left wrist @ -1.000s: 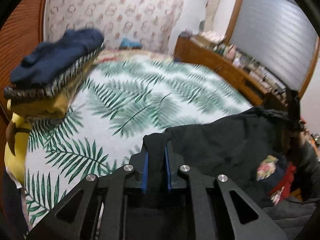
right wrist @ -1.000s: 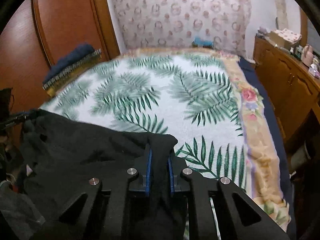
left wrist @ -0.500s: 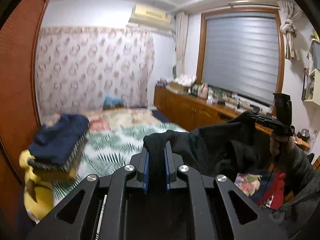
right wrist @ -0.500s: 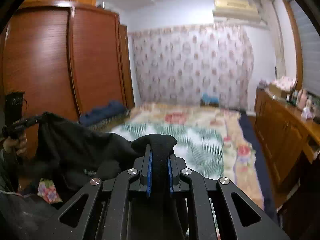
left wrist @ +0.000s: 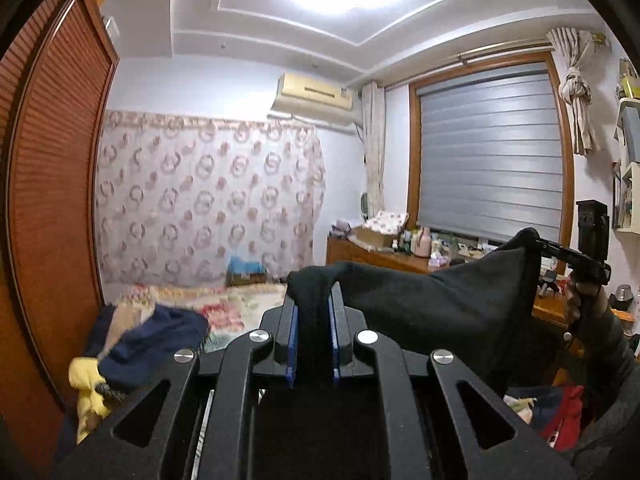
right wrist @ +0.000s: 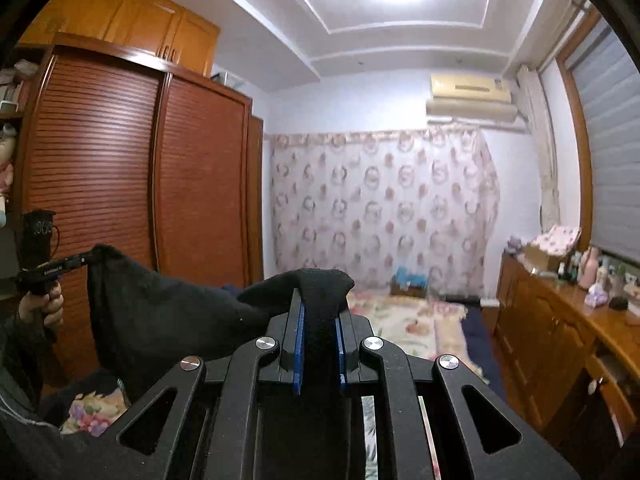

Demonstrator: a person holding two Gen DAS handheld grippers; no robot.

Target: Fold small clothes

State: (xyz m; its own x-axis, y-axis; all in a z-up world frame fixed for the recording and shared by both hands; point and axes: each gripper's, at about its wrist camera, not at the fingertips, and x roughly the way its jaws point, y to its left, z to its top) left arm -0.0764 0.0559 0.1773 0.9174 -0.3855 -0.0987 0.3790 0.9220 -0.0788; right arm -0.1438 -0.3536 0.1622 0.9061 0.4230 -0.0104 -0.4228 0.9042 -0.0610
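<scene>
Here no writing is legible. The left gripper (left wrist: 313,304) pinches one corner of the black garment (left wrist: 440,304), the right gripper (right wrist: 319,312) another; cloth hangs stretched between them in mid-air, running toward three o'clock in the left view.

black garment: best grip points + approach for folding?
Top corners, as now: left gripper and right gripper each pinch a bunched corner of the black garment from behind. The top edge spans between them and the rest hangs free.
</scene>
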